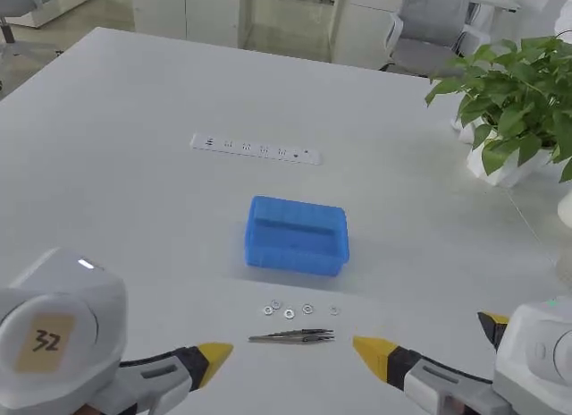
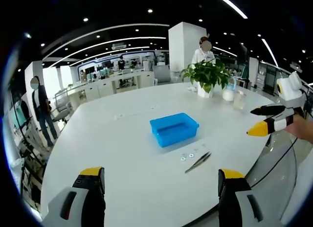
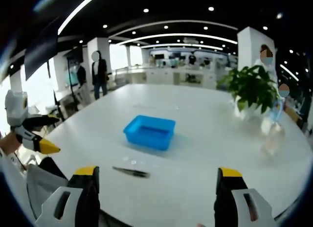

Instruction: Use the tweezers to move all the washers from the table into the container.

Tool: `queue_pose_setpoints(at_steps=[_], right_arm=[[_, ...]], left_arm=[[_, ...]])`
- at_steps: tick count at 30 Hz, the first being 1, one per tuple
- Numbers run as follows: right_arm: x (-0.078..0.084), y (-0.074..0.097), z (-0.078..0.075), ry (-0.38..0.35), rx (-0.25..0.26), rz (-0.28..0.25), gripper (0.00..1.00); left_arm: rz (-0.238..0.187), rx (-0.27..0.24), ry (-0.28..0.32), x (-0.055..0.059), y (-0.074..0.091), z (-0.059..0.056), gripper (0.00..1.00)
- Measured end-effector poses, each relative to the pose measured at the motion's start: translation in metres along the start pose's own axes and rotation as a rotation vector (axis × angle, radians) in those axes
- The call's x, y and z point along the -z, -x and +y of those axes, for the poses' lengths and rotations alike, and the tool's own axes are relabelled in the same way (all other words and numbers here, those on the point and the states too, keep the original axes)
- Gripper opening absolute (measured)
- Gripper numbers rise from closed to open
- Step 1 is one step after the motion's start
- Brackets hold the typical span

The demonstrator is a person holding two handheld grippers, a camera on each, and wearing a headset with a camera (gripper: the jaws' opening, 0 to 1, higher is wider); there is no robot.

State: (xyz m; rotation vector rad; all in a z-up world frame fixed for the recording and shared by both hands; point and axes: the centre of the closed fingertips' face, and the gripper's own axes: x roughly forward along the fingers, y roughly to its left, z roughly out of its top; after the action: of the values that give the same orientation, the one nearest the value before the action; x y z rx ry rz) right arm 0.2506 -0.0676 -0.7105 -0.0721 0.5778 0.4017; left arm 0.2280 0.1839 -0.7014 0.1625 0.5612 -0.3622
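Head view: crosswise-lying tweezers [image 1: 290, 337] are being flanked by left gripper [image 2: 160, 174] and slightly nearer right gripper [image 3: 158, 171], both being held agape, empty.

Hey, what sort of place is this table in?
Likely an open-plan office or lab: a large white table with a power strip and potted plant, and rows of desks behind it.

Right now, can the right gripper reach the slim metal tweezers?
Probably yes: the right gripper is open, and the slim metal tweezers lie on bare white table just beside it, nothing between.
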Motion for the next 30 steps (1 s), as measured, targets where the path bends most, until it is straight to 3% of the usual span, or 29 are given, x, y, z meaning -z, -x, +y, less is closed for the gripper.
queue_pose_setpoints(at_steps=[30], right_arm=[[0.0005,-0.002,-0.0004,0.015,0.007,0.009,0.97]], left_arm=[[0.013,0.016,-0.017,0.0029,-0.0011,-0.0008,0.99]])
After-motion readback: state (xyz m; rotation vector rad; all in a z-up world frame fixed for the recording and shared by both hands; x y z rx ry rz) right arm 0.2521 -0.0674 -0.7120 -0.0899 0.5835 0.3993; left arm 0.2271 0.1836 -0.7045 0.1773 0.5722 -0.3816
